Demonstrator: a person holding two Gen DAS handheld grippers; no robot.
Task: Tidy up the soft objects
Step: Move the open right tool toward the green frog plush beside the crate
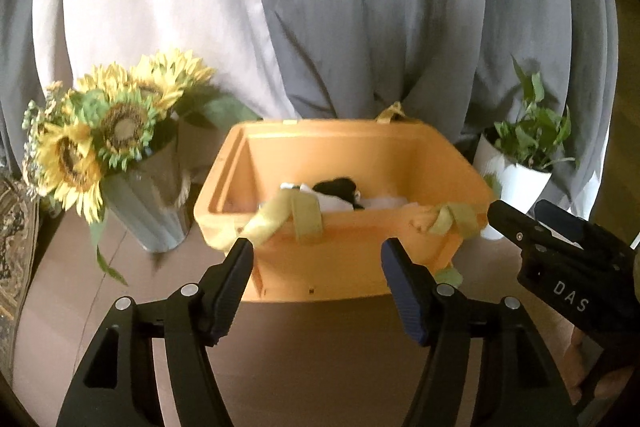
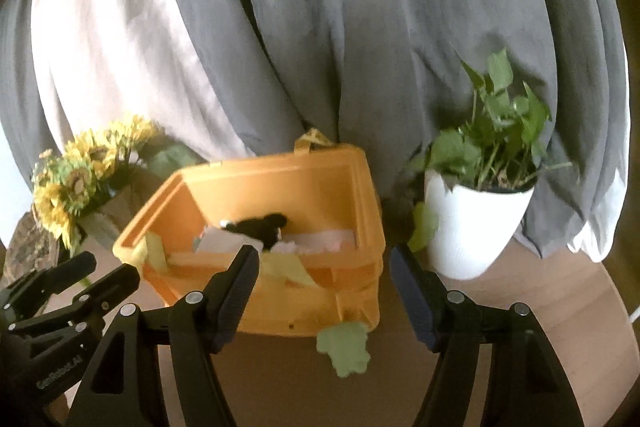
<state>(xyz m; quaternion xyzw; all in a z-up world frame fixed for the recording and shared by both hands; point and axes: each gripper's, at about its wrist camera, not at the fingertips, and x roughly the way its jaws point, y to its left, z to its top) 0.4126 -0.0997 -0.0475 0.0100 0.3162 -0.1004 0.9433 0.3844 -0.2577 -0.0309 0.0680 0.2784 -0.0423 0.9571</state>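
Brown tabletop (image 1: 320,339); grey curtains (image 1: 380,7) behind.

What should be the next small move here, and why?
Probably ease both grippers back from the bin. The left gripper and right gripper are open with nothing between the fingers, and the soft items already lie inside. A green piece hangs at the bin's front corner; it may need tucking in next.

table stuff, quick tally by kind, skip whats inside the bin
orange bin: 1
sunflower vase: 1
potted plant in white pot: 1
total: 3
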